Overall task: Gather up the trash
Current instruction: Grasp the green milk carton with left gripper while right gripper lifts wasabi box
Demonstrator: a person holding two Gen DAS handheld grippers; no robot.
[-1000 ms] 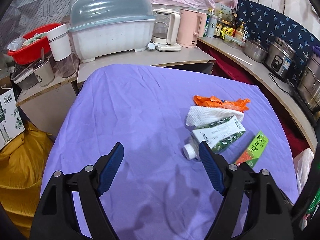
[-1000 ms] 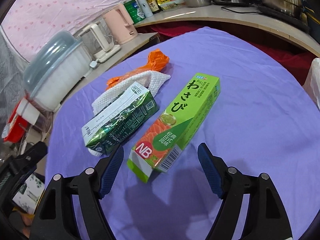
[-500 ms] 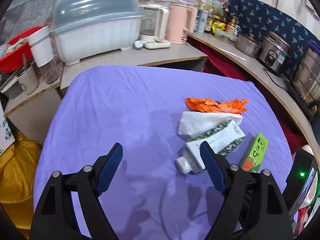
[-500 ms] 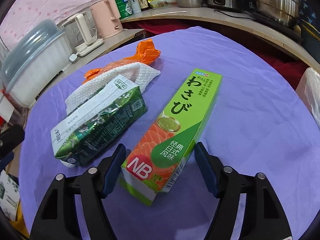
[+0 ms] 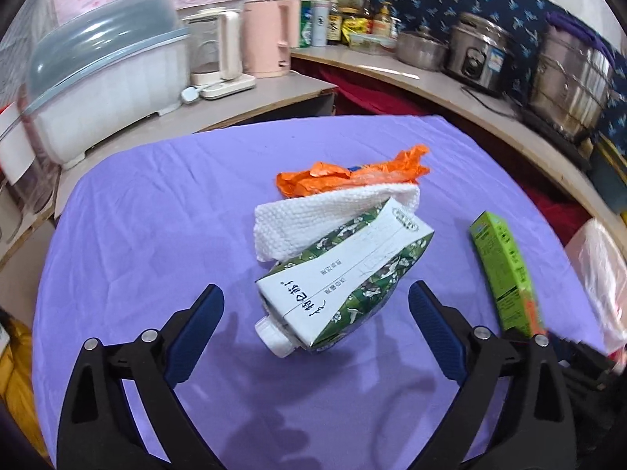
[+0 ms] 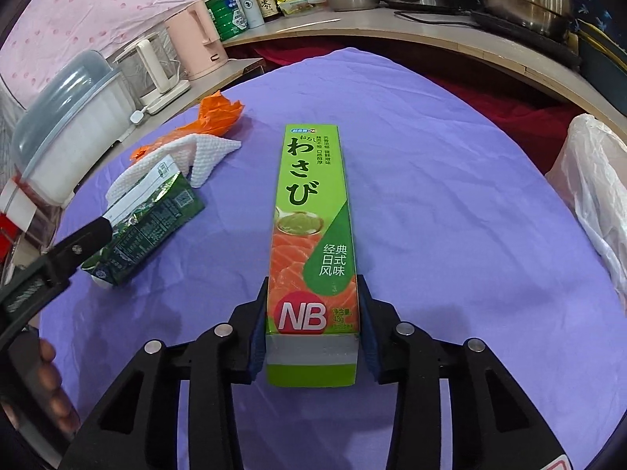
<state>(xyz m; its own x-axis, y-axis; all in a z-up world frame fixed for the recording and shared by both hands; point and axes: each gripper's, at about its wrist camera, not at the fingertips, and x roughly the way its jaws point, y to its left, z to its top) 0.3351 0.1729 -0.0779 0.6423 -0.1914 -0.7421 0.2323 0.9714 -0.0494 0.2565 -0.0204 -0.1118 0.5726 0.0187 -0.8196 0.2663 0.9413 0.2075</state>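
The right gripper (image 6: 312, 329) clamps the long green cardboard wasabi box's (image 6: 313, 211) stiff, probably light near end, while the left gripper (image 5: 315, 323) gapes around the crumpled green-and-white drink carton (image 5: 345, 274).

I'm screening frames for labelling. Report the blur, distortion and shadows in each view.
Left wrist view: motion blur smears the dish cover and green box; the carton stays sharp. Right wrist view: crisp print on the green box. Both: fisheye bends the counter; soft shadows on the purple cloth.
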